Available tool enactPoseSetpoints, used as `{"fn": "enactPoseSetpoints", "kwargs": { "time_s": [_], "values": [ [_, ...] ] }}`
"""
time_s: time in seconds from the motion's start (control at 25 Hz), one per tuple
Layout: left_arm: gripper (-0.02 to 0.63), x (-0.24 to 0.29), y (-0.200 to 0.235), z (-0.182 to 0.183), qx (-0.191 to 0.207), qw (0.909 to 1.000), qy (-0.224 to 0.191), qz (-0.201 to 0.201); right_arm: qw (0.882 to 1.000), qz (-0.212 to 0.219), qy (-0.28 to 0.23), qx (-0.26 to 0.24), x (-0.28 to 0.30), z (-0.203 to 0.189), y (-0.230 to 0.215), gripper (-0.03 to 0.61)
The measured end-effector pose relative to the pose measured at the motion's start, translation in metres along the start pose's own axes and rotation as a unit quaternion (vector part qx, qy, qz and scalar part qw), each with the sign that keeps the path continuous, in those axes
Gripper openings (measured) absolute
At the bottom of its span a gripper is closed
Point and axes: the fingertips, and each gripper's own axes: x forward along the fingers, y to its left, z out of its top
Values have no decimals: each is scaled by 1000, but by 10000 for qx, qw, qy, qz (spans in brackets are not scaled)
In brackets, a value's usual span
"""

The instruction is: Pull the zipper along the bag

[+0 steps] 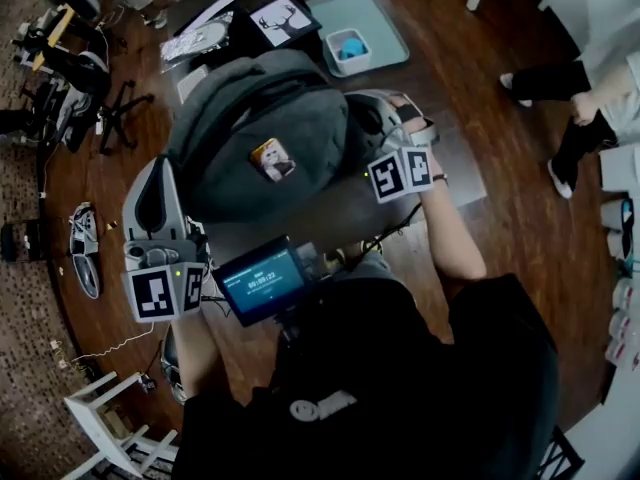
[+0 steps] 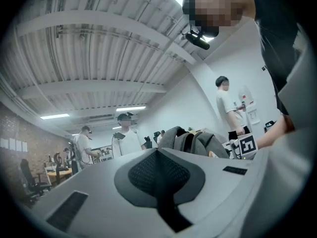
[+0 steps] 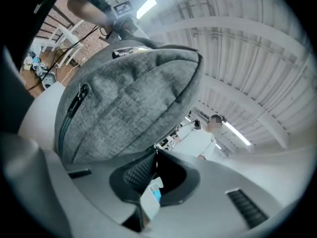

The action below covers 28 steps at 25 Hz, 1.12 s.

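Grey fabric backpack (image 1: 260, 133) sits mid dark tabletop (image 1: 330, 218). Left claw (image 1: 158, 168) at its left flank, right claw (image 1: 385, 108) at its right. Behind backpack: pale rectangular tray (image 1: 385, 23), small white box (image 1: 348, 53) on tray's left part. Deer-print card (image 1: 283, 18) just left of tray.

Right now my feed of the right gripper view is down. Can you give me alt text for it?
The right gripper has its jaws shut on a small white-and-blue tag, with the grey bag filling the view just beyond. A dark zipper pull hangs on the bag's left side. A ribbed ceiling and a person in white show behind.
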Motion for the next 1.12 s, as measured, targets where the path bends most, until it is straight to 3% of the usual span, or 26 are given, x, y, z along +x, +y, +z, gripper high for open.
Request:
{"fn": "enactPoseSetpoints", "kwargs": {
  "time_s": [0.2, 0.52, 0.88, 1.0, 1.12],
  "values": [
    [0, -10, 8, -12, -145, 9997, -10, 200, 9998, -194, -36, 49, -6, 17, -21, 28],
    [0, -21, 9, -26, -420, 9983, -274, 313, 9980, -461, -155, -410, -20, 51, -58, 28],
    [0, -16, 16, -26, -506, 9974, -343, 368, 9943, -346, -26, -1012, -30, 81, -75, 29],
    [0, -7, 15, -27, -705, 9959, -462, 338, 9932, -309, 37, -1125, -31, 85, -79, 29],
    [0, 1, 10, -31, -829, 9948, -579, 117, 9943, -604, -508, -724, -41, 114, -95, 18]
  ]
}}
